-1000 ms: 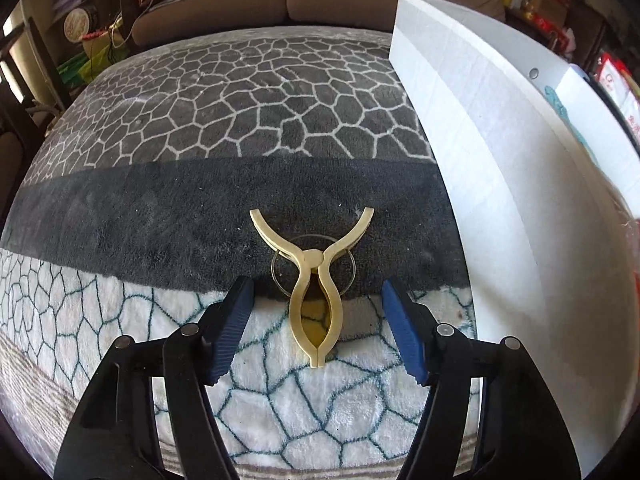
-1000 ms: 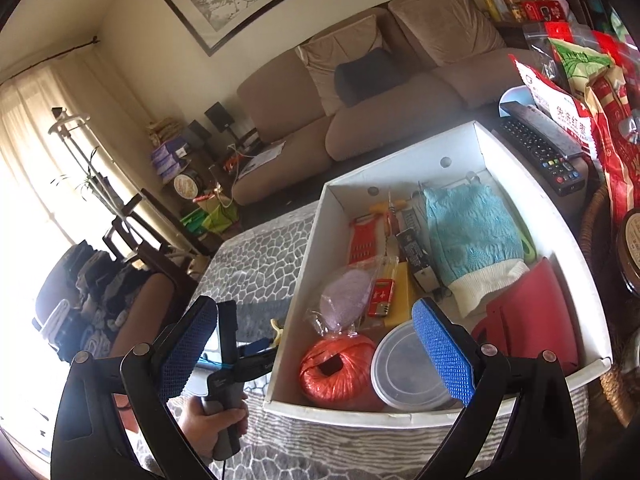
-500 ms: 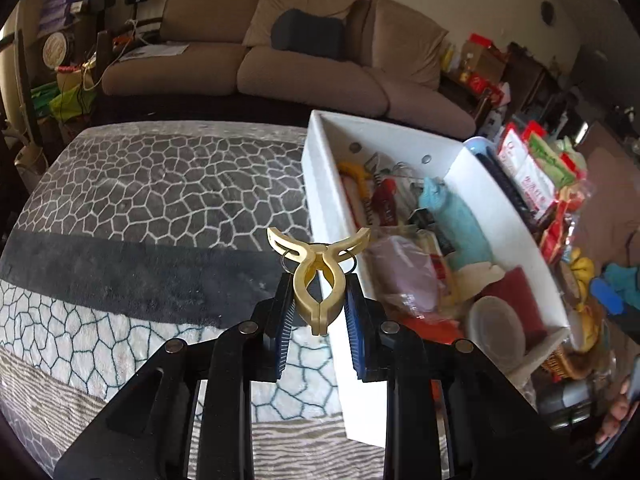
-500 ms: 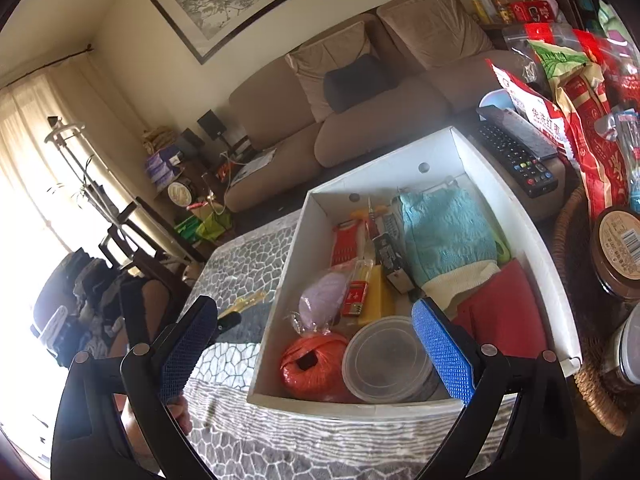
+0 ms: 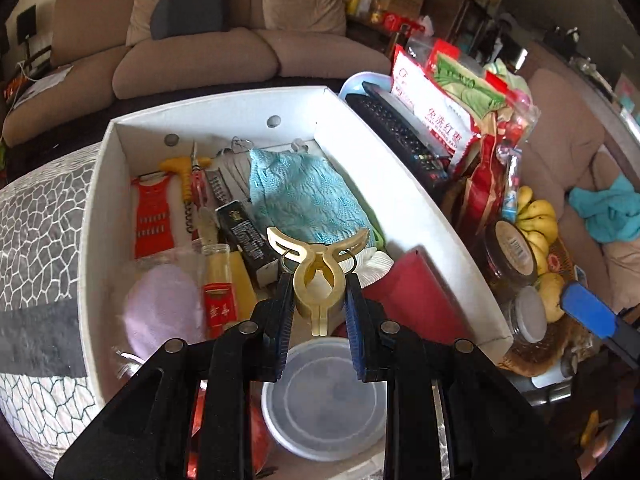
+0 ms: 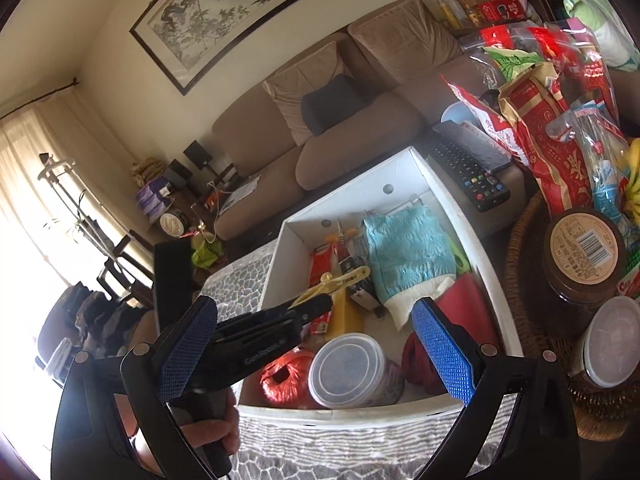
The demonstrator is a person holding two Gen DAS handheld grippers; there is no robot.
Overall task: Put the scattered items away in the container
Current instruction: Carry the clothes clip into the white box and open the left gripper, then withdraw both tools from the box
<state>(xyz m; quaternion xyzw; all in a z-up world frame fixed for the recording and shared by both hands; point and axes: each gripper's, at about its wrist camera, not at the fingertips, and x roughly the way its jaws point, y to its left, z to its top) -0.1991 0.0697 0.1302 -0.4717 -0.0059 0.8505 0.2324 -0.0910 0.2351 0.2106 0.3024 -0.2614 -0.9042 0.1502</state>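
left tongs (image 5: 318, 300) grip yellow clip (image 5: 318, 276) over box (image 5: 404, 184); right tongs (image 6: 316, 354) open, empty.

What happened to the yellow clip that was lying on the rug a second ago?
The left gripper closed on the yellow clip, lifted it off the rug and carried it over the white box, where it now hangs above the things inside. The right gripper stayed open and empty, and the box's contents look unchanged.
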